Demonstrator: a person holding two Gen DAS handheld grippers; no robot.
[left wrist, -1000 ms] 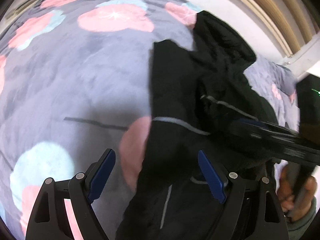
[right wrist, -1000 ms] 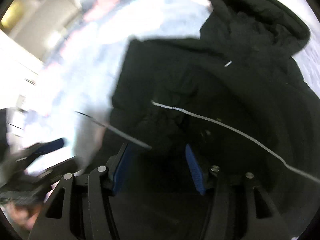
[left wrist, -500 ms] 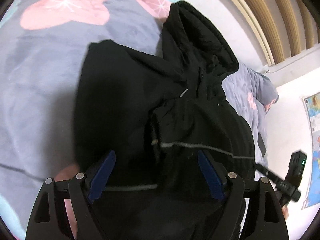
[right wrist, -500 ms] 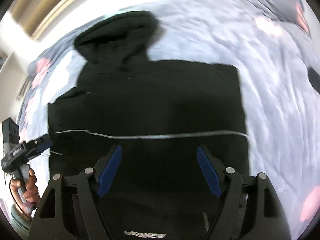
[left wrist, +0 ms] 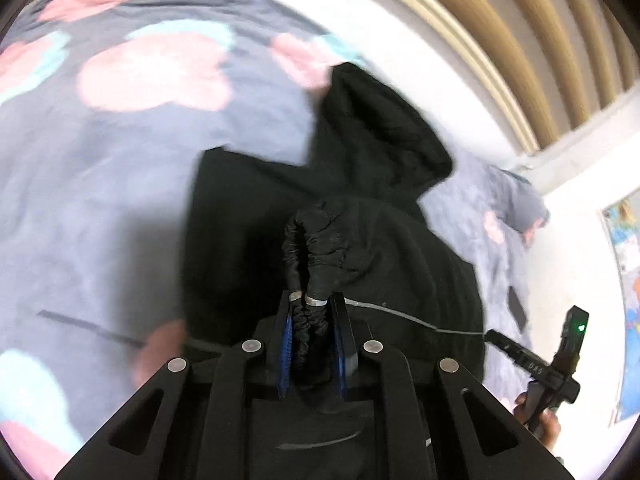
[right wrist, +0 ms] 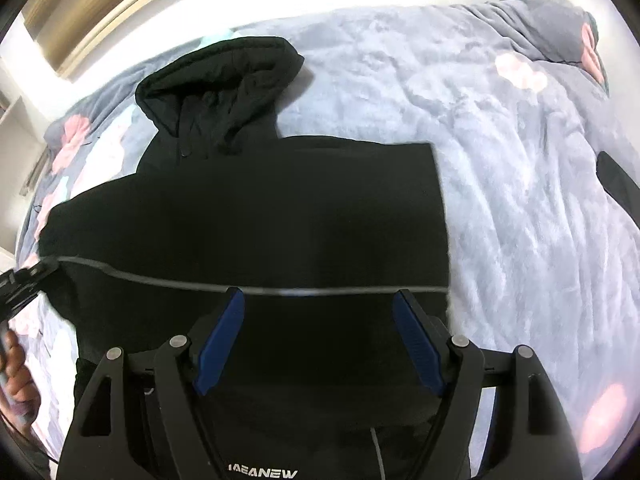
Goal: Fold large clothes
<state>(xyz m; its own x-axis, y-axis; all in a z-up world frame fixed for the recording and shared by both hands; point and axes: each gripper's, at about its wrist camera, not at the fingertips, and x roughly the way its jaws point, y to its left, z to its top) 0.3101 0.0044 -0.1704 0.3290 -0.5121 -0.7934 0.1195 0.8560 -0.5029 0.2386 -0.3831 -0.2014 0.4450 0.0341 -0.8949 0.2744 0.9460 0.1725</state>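
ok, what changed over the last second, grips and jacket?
Left gripper, open before, is closing on a bunched cuff of the black hooded jacket. Right gripper swung off the sleeve side, widened, now open over the jacket's body. Jacket still lies on the floral blanket.

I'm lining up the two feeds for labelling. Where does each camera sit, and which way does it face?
Left wrist: on the left gripper, facing steeply down at the black hooded jacket on the floral blanket; its jaws are closing on a bunched fold; the right hand shows at the right edge.
Right wrist: on the right gripper, facing down over the jacket's body toward the hood; jaws open, gripping nothing; the left hand shows at the left edge.
Shared: jacket, blanket, slatted headboard.
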